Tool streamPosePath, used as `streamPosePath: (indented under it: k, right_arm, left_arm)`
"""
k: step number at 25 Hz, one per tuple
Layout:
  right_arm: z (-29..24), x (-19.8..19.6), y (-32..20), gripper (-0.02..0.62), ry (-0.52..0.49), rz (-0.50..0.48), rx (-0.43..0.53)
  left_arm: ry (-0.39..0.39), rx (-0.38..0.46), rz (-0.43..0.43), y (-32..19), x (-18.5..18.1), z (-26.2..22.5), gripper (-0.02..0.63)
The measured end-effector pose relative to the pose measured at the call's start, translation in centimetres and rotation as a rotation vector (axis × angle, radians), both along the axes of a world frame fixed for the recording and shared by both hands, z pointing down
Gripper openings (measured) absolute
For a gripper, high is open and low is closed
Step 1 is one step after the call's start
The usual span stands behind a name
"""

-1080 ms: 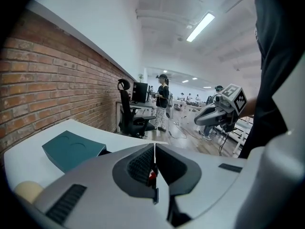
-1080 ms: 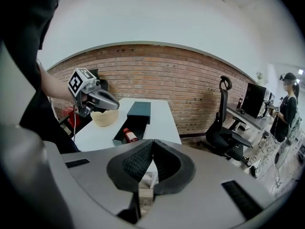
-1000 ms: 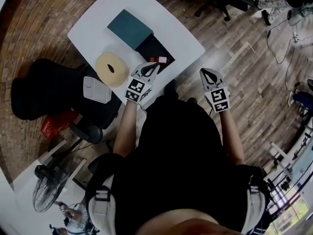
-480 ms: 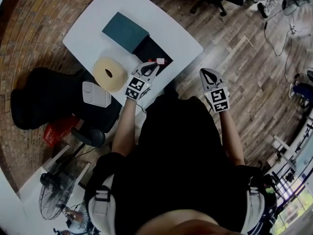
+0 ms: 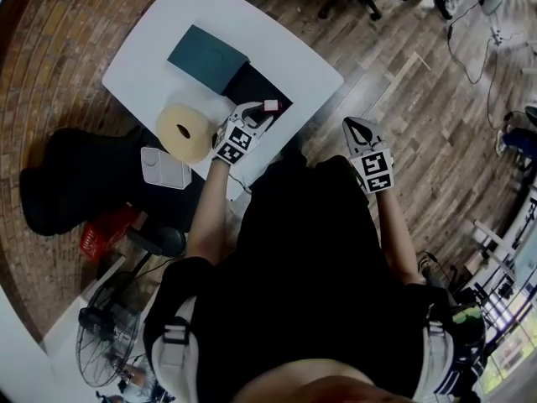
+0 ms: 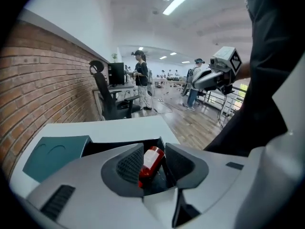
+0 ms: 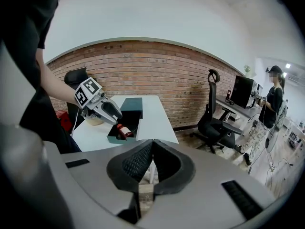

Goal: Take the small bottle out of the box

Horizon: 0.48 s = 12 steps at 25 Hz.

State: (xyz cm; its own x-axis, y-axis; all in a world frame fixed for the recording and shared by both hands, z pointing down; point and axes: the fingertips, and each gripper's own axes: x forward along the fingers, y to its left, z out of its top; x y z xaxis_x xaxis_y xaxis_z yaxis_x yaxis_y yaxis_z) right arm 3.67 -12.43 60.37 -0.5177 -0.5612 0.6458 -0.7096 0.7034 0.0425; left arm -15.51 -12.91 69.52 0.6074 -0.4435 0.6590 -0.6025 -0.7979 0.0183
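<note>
Left gripper (image 5: 262, 116), jaws just been opening and now partly apart, dips over the white bench (image 5: 285, 44) into the dark open box (image 5: 252, 81). The small bottle (image 6: 151, 160) lies between them, unclamped. Right gripper (image 7: 151, 149), off to the right, is closed and empty.

Left fingers (image 6: 128, 166) hide the small bottle's (image 6: 152, 157) lower end

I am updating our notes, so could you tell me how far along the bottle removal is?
Done: the box is open, its teal lid beside it. In hand: the left gripper has just been opening its jaws around the small bottle, which lies in the box, not yet clamped. Left: close and lift it out. The right gripper is shut, idle off the table.
</note>
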Motion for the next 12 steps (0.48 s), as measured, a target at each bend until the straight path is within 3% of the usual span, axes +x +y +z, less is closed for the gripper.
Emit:
streamPosePath:
  k: [12]
  right_arm:
    - [0.3, 0.8, 0.3, -0.002, 0.013, 0.050, -0.011]
  left_arm:
    - [-0.198, -0.005, 0.233, -0.5, 1.4, 3.5, 0.198]
